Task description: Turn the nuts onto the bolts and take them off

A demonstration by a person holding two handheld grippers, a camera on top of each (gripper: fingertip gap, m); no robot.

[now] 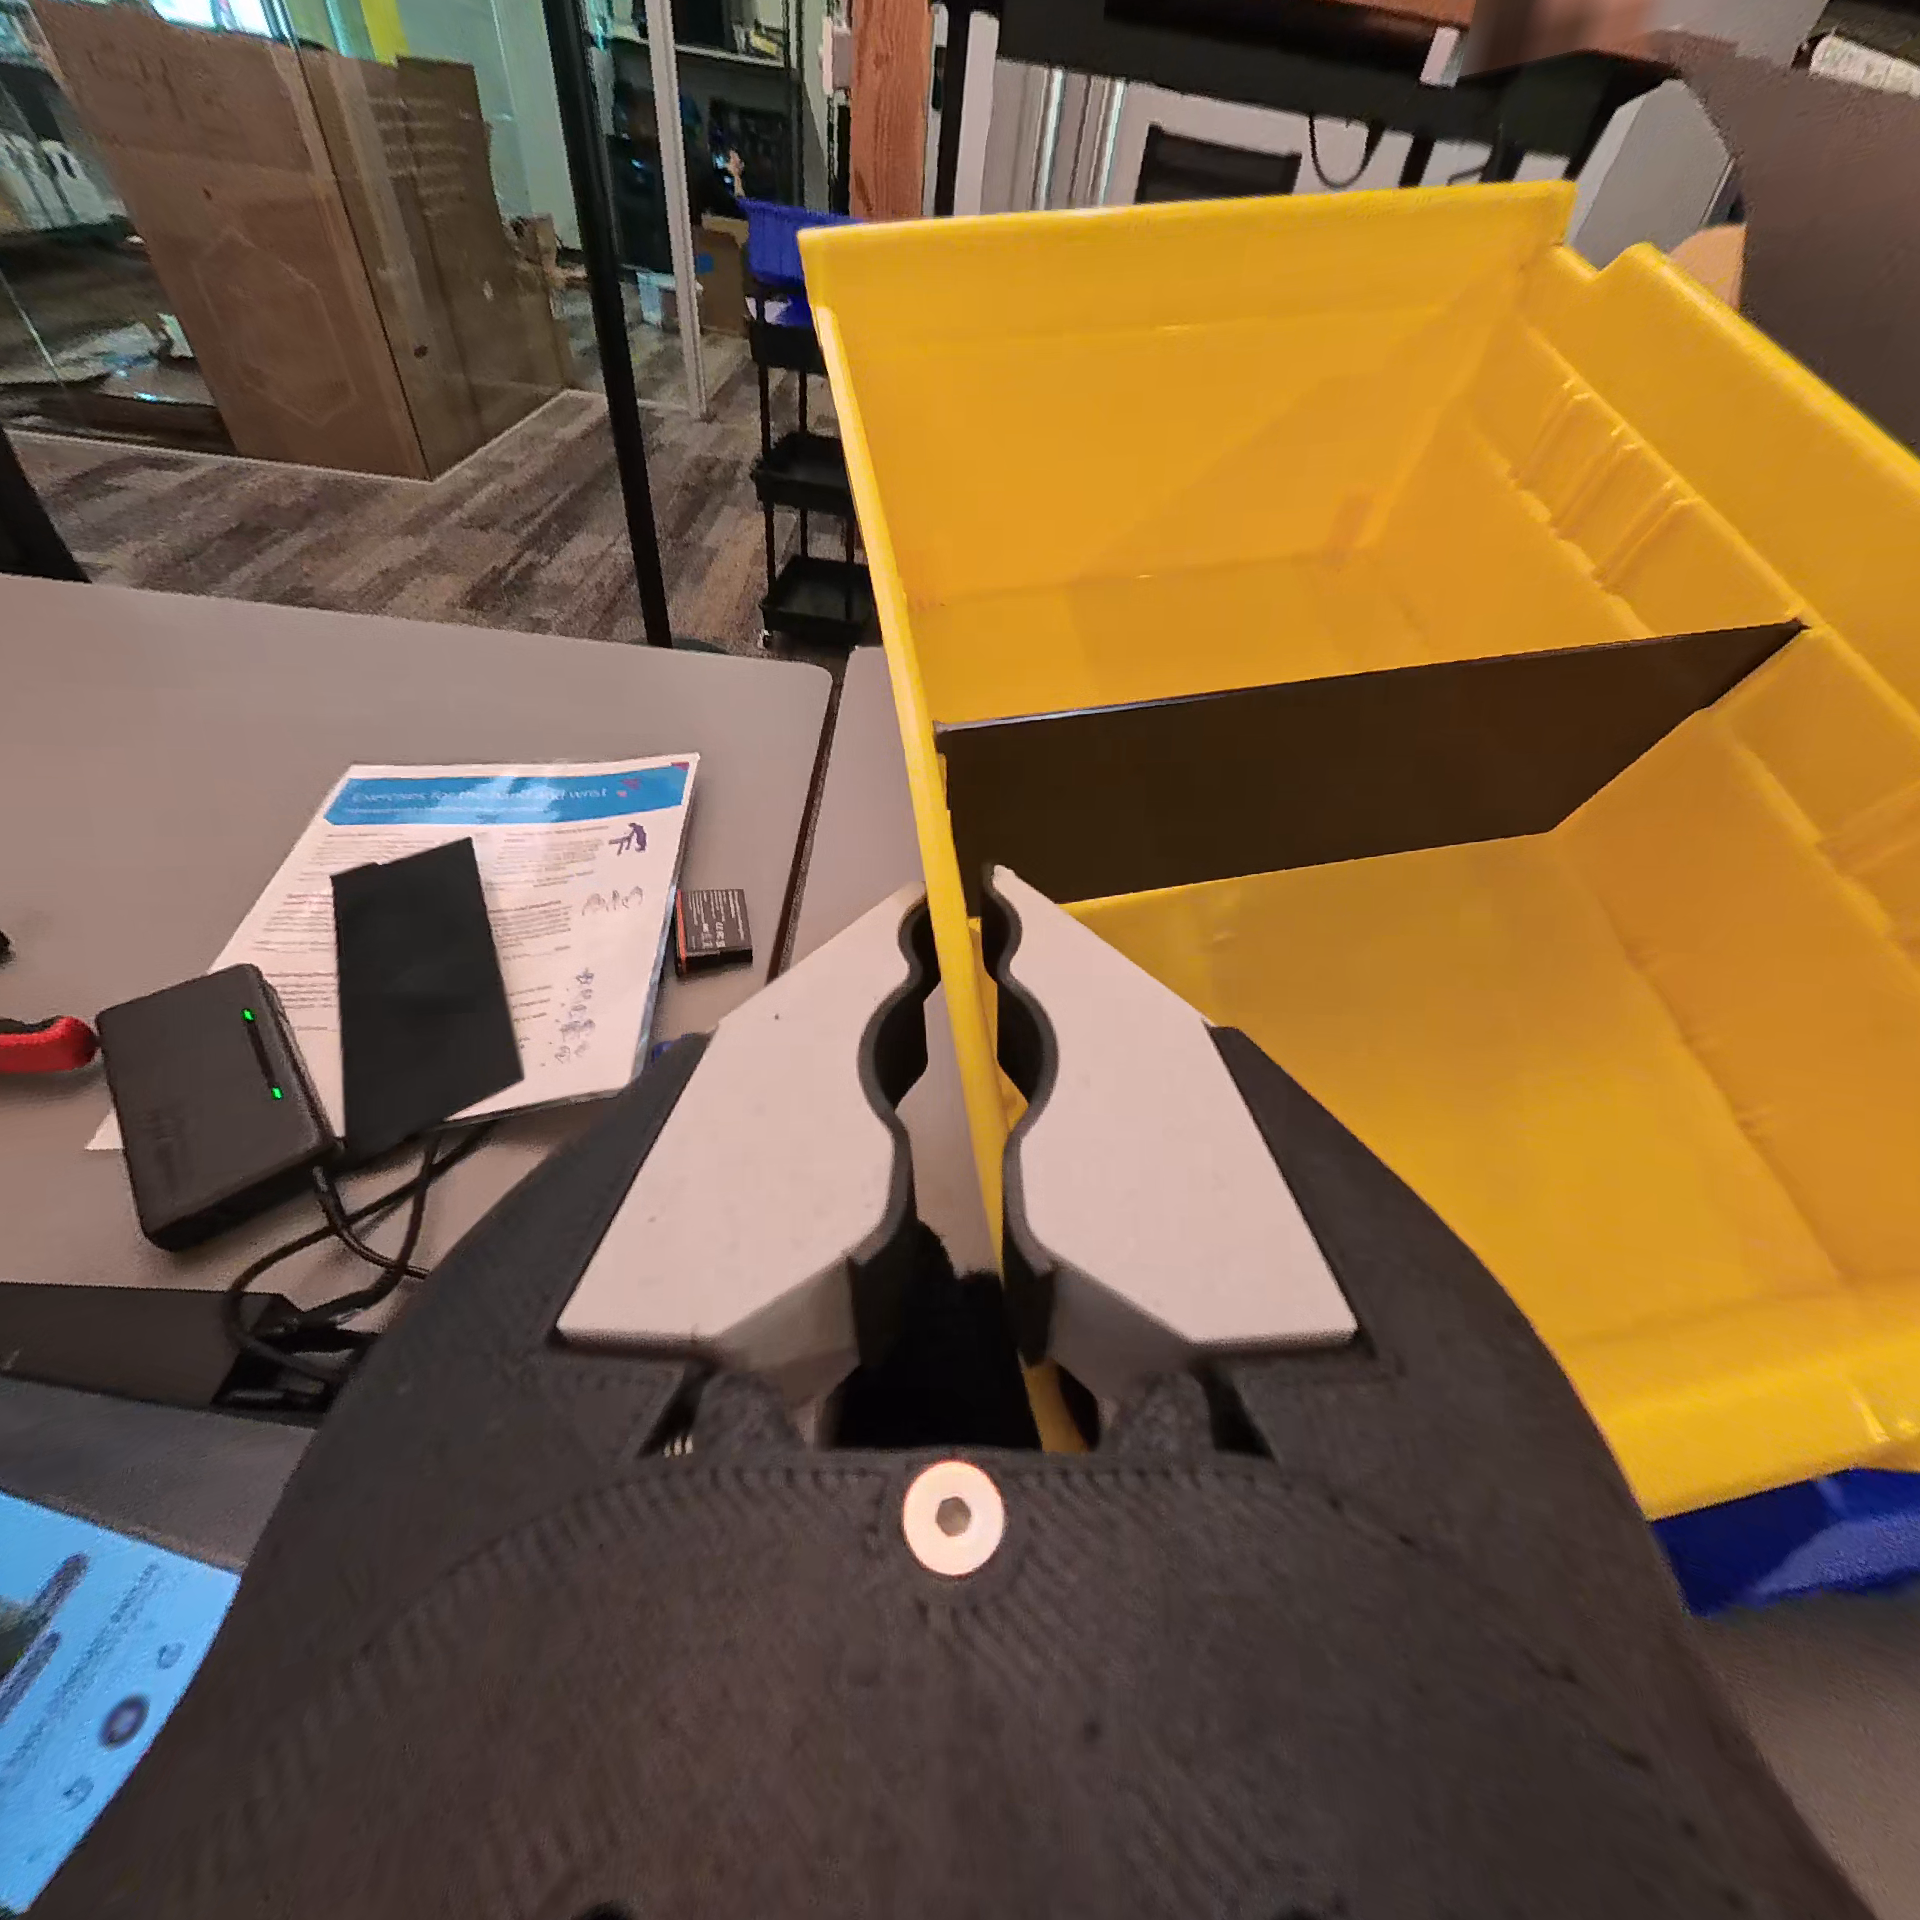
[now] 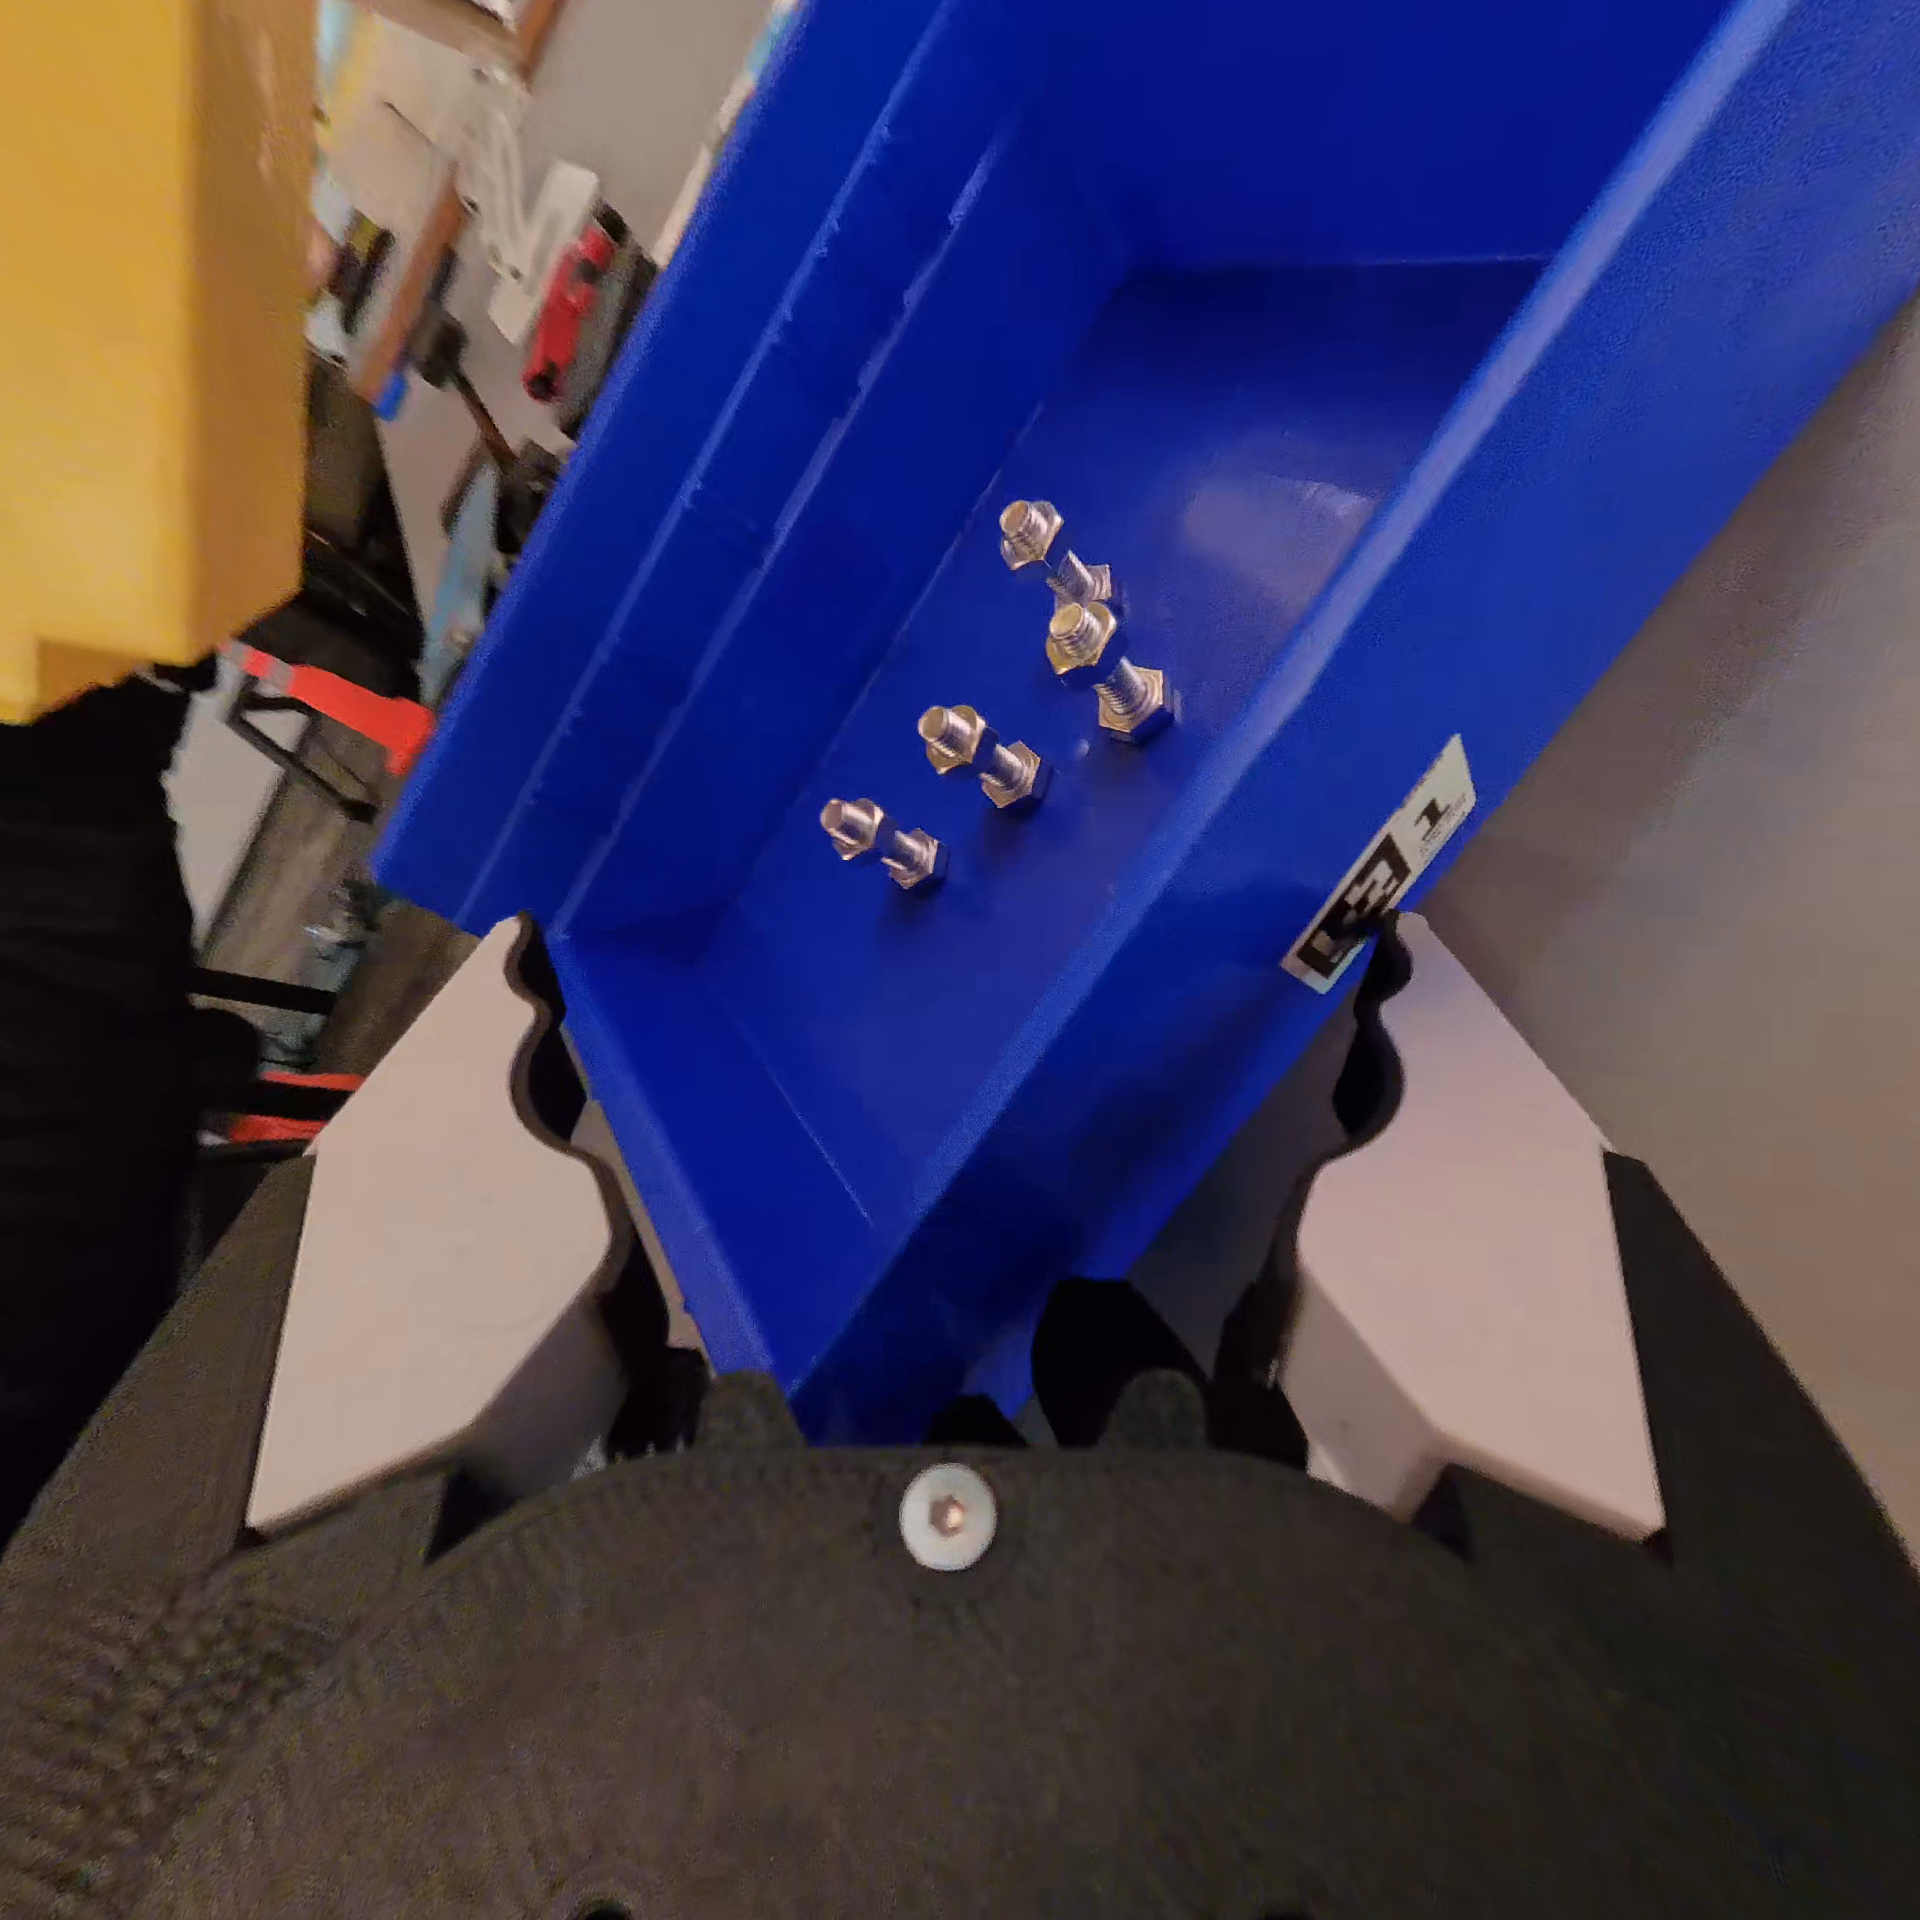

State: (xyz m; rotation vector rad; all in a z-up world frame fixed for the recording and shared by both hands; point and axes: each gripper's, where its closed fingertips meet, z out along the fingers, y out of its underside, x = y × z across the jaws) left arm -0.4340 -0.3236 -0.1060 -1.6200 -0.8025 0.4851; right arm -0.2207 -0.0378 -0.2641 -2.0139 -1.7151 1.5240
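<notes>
Grey bench (image 1: 416,665) carries a yellow bin (image 1: 1351,436) with a black divider (image 1: 1351,769) across it, both compartments bare. The left tool (image 1: 961,894) is clenched on the yellow bin's near left wall, one finger outside, one inside. A blue bin (image 2: 1195,436) sits tilted in the right view; the right tool (image 2: 961,940) is spread wide with the bin's near end between its fingers (contact with the walls unclear, so cannot tell if it grips). Four bolts (image 2: 987,769) with nuts threaded on lie on the blue bin floor, just ahead of the right tool, in a loose diagonal row. Left of the yellow bin: printed sheet (image 1: 582,831), black power bank (image 1: 213,1101), small battery (image 1: 714,927).
</notes>
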